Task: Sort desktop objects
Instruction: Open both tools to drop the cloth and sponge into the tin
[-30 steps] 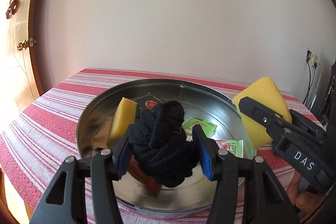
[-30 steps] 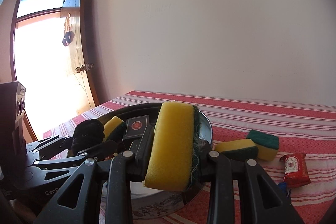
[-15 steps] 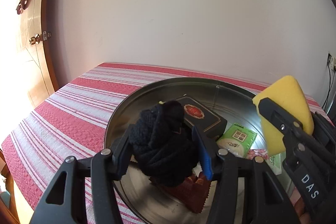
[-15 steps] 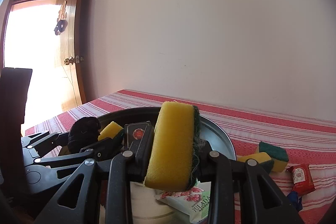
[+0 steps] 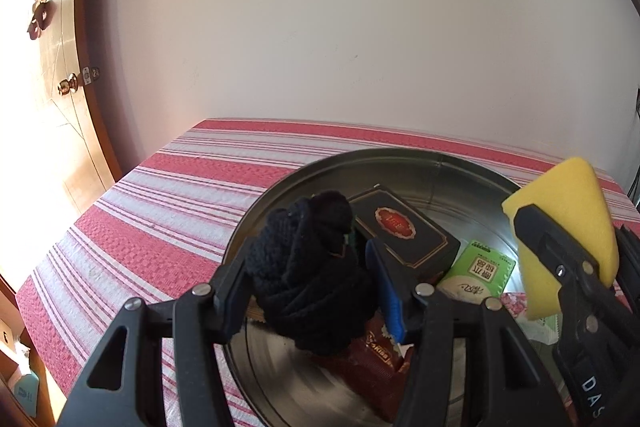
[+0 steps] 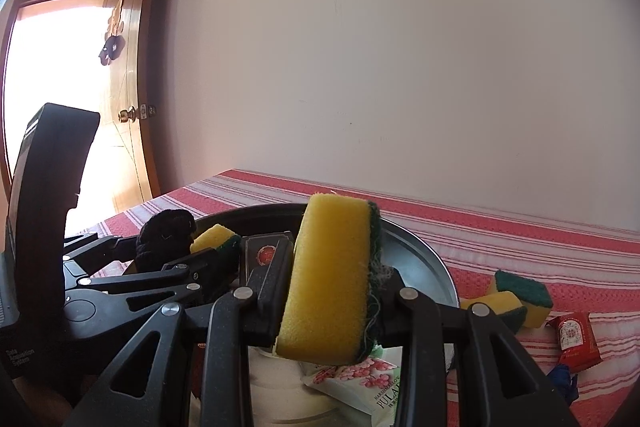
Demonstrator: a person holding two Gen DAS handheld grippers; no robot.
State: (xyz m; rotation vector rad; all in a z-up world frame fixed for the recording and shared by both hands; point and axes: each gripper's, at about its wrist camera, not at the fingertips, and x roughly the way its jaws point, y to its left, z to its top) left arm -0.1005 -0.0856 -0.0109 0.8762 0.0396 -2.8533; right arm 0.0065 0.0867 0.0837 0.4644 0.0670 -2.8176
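Observation:
My left gripper (image 5: pixel 312 291) is shut on a black knitted bundle (image 5: pixel 308 267) and holds it over the left part of a round metal tray (image 5: pixel 460 167). My right gripper (image 6: pixel 332 291) is shut on a yellow sponge with a green scouring side (image 6: pixel 328 275), above the tray's right side; the sponge also shows in the left wrist view (image 5: pixel 568 211). In the tray lie a black box with a red emblem (image 5: pixel 404 235), a green packet (image 5: pixel 480 271), a red snack packet (image 5: pixel 380 359) and another yellow sponge (image 6: pixel 212 237).
The tray sits on a red and white striped tablecloth (image 5: pixel 168 195). On the cloth right of the tray lie two yellow-green sponges (image 6: pixel 516 299) and a red packet (image 6: pixel 576 339). A floral packet (image 6: pixel 368 387) lies under my right gripper. A wooden door (image 5: pixel 68 87) stands left.
Both grippers moved left over the tray with their loads still held. The black box and green packet came into view under the left gripper.

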